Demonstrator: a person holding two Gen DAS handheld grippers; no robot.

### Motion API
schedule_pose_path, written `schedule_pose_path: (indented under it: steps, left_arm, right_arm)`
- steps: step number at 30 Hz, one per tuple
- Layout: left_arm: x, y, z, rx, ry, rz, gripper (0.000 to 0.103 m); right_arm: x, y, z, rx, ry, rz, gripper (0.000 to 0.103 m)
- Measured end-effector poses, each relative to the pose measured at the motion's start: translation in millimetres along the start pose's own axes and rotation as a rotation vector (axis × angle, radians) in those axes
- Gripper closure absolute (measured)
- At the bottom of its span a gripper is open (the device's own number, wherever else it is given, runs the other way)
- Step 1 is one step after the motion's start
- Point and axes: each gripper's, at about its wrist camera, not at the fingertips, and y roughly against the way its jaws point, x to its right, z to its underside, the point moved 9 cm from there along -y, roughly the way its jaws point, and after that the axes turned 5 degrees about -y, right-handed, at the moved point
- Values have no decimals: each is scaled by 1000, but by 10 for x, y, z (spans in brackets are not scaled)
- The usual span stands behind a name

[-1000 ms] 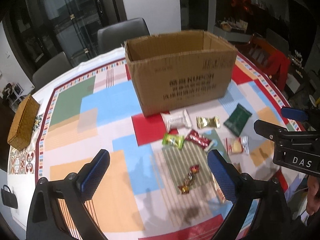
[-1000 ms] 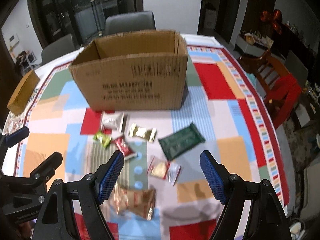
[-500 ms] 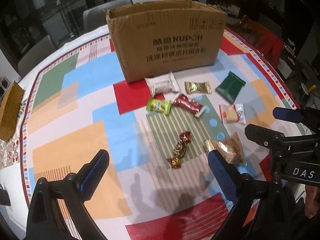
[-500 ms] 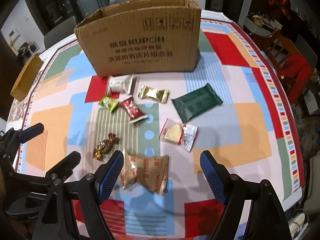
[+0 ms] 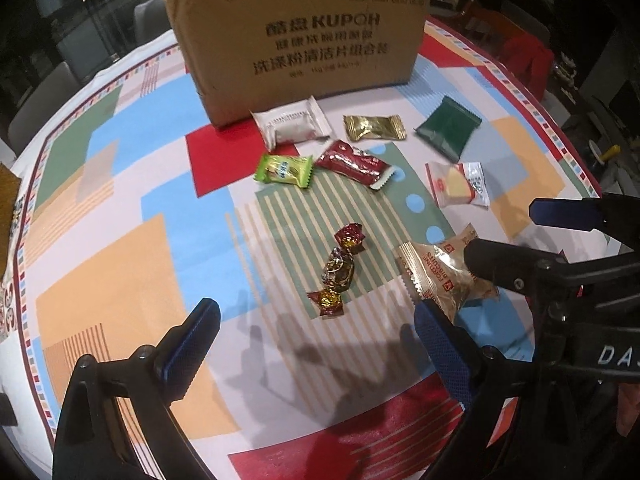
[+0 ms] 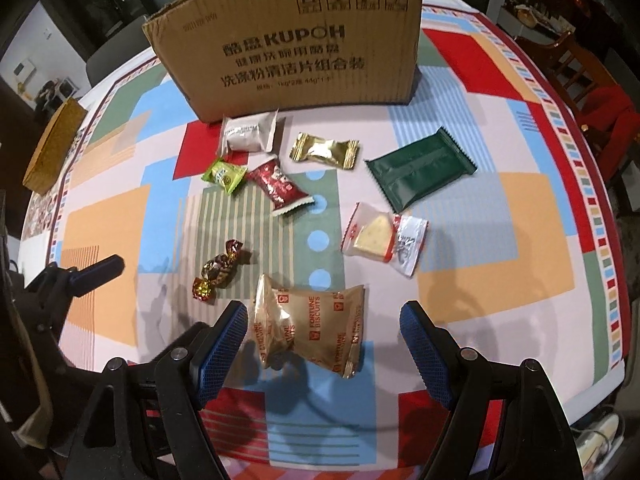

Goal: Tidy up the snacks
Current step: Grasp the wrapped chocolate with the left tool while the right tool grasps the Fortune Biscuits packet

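Several wrapped snacks lie on the patchwork tablecloth in front of a brown cardboard box (image 6: 288, 40). A tan fortune biscuit packet (image 6: 316, 326) lies nearest, between the fingers of my right gripper (image 6: 322, 340), which stands open above it. A red and gold twisted candy (image 5: 340, 268) lies just ahead of my left gripper (image 5: 316, 344), also open with nothing in it. Farther off are a white packet (image 5: 292, 124), a green candy (image 5: 284, 170), a dark red packet (image 5: 354, 164), a gold candy (image 6: 324, 150), a dark green bar (image 6: 418, 172) and a clear cheese packet (image 6: 384, 236).
A woven tan box (image 6: 54, 148) sits at the table's far left edge. Grey chairs (image 5: 36, 100) stand behind the table and a red chair (image 6: 612, 120) at its right. The table's rounded edge (image 6: 600, 200) runs close on the right.
Both grippers have sunk toward the table and tipped downward, so the snacks loom larger. The biscuit packet now lies between the right gripper's fingers. Nothing has been gripped.
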Motion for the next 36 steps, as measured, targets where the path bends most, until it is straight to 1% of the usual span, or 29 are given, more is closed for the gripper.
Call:
schedule_pose_path:
  steps: [5, 7, 12, 18, 22, 26, 29, 32, 34, 35, 36]
  left_arm:
    - [20, -108, -3, -12, -13, 15, 12]
    - [39, -162, 1, -21, -21, 27, 19]
    - [57, -274, 5, -35, -36, 36, 27]
    - [59, -361, -12, -36, -43, 43, 31]
    - [65, -419, -31, -39, -43, 58, 38]
    - [77, -462, -68, -32, -49, 55, 38]
    - [91, -470, -92, -22, -67, 47, 40]
    - [110, -470, -117, -11, -84, 40, 47]
    - [122, -461, -133, -1, -89, 41, 58]
    - [132, -456, -139, 1, -93, 43, 61]
    - [139, -452, -139, 3, -96, 44, 67]
  right_arm:
    - [-18, -106, 33, -34, -9, -5, 24]
    - [-26, -155, 42, -48, -11, -4, 24]
    - [-58, -286, 74, -85, -20, -4, 24]
    - [-82, -448, 102, -124, -35, -1, 24]
    - [-98, -556, 125, -149, -46, 0, 24]
    - [-92, -623, 117, -157, -55, 5, 24]
    - [-93, -656, 104, -160, -62, 6, 24]
    - [-97, -683, 105, -164, -68, 0, 26]
    - [-84, -688, 76, -155, -58, 11, 36]
    - [-96, -689, 63, -152, -55, 8, 38]
    - [-102, -698, 47, -152, -54, 4, 42]
